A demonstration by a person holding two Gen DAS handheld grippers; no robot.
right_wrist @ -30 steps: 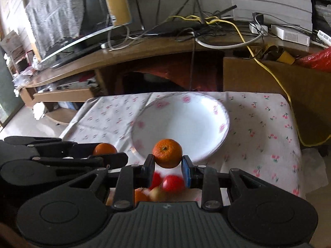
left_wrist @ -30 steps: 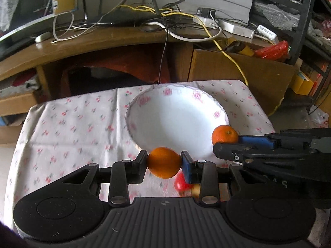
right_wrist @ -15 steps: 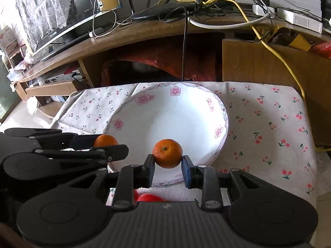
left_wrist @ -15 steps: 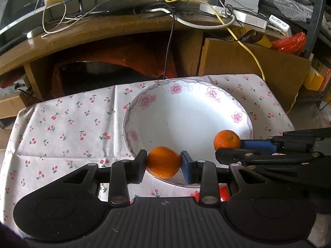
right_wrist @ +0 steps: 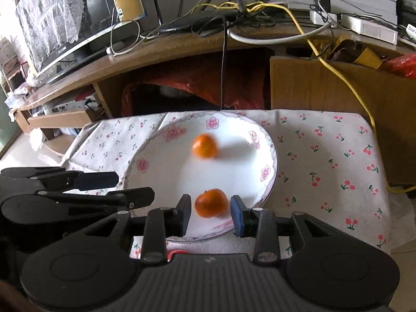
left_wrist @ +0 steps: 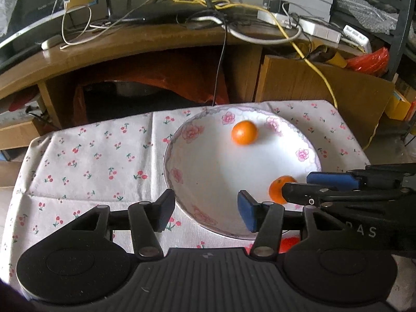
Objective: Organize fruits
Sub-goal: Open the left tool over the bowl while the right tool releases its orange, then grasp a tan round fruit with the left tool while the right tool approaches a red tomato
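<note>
Underneath, a cherry-print cloth (left_wrist: 98, 161) is covering the tabletop, with a cable-strewn wooden desk (right_wrist: 182, 49) standing at twelve o'clock. Both tools, left tool (left_wrist: 205, 212) and right tool (right_wrist: 210, 214), are gaping apart, pinching nothing. One orange (right_wrist: 211, 202) is lying between the right fingers on the floral plate (left_wrist: 182, 156); another, blurred orange (left_wrist: 244, 132) is sitting toward the plate's twelve o'clock rim. Something red (left_wrist: 287, 244) is peeking out, mostly hidden.

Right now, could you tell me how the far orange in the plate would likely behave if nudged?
The far orange is round and looks motion-blurred, so it would probably roll easily. The plate is smooth and dished, so it would likely drift toward the centre, perhaps toward the near orange.
</note>
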